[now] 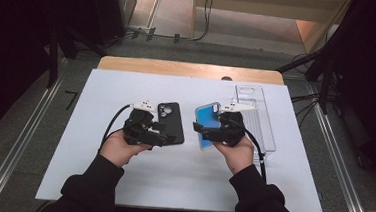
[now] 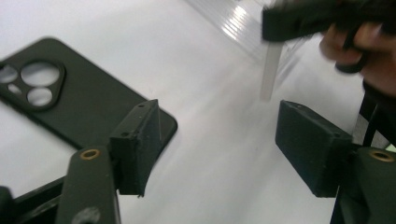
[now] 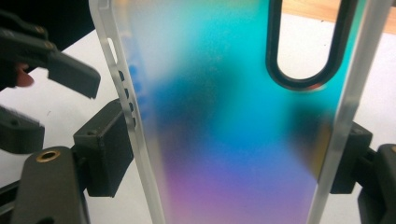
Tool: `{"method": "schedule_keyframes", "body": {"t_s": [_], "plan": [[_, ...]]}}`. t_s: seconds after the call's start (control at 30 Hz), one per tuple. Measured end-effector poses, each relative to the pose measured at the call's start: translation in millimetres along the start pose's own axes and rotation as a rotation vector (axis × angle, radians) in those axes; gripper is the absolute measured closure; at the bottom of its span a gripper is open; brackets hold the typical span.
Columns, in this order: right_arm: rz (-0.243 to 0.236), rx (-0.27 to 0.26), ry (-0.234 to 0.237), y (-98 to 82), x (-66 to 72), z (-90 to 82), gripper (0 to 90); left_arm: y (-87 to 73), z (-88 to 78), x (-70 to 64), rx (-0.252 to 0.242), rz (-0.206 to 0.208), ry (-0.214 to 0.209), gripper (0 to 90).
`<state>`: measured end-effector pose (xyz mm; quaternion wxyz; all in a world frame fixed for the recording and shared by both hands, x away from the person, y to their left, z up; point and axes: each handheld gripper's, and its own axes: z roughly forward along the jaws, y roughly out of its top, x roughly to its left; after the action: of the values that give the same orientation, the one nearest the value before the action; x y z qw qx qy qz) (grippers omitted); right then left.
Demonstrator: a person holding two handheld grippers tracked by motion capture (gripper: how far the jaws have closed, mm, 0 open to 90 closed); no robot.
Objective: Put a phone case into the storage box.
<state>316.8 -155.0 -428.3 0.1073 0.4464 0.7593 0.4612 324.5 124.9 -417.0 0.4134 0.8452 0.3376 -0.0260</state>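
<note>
- Left gripper [image 2: 217,140]: jaws apart, nothing between them; the black phone case [image 2: 70,102] lies flat on the white table [image 2: 210,60], just beside one jaw.
- Right gripper [image 3: 224,158]: jaws clamped across the blue phone case [image 3: 224,116], gripping both side edges, held off the table.

A wooden table [image 1: 188,69] is standing in front of the person, almost wholly covered by a white sheet [image 1: 181,170] that is leaving only a strip of wood showing along the far edge. A black phone case [image 1: 171,122] is lying flat on the sheet, left of centre, its camera cut-out pointing toward the far side. A clear plastic tray [image 1: 256,98] is resting near the far right corner, running lengthwise toward the person. The near half of the sheet is lying bare.
</note>
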Motion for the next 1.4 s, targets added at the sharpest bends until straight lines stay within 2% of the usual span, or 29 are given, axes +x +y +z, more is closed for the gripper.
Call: {"method": "schedule_keyframes", "body": {"t_s": [0.07, 0.13, 0.33, 0.47, 0.67, 0.73, 0.87, 1.27, 1.4], "plan": [[0.0, 0.0, 0.0, 0.3, -0.4, -0.8, 17.4, -5.8, -0.2, 5.1, 0.009, -0.029, -0.017, 30.9], [-0.001, -0.003, -0.001, 1.4, -1.9, -3.4, 17.4, -10.3, -1.7, 8.6, 0.018, -0.037, -0.011, 30.9], [-0.009, -0.004, 0.002, 4.5, -6.0, -12.0, 17.4, -26.2, -9.3, 12.6, 0.032, -0.016, 0.012, 30.9], [-0.005, -0.01, 0.011, 7.3, -9.9, -17.8, 17.4, -39.2, -12.5, 14.9, 0.04, -0.004, 0.012, 31.0], [0.0, -0.019, 0.013, 11.6, -15.2, -25.6, 17.5, -52.2, -13.4, 16.1, 0.059, -0.006, 0.023, 30.9], [0.002, -0.022, 0.011, 13.3, -17.3, -28.4, 17.5, -55.6, -13.7, 16.5, 0.058, -0.018, 0.022, 30.9], [-0.018, -0.024, -0.005, 17.0, -21.6, -33.6, 17.6, -60.4, -15.4, 17.2, 0.064, -0.028, 0.036, 30.9], [0.024, -0.06, -0.008, 31.9, -46.6, -52.4, 17.5, -70.5, -23.5, 21.5, 0.053, -0.065, 0.061, 30.9], [0.031, -0.082, -0.03, 38.2, -59.7, -60.9, 17.5, -73.9, -29.1, 21.9, 0.04, -0.074, 0.078, 30.9]]}}
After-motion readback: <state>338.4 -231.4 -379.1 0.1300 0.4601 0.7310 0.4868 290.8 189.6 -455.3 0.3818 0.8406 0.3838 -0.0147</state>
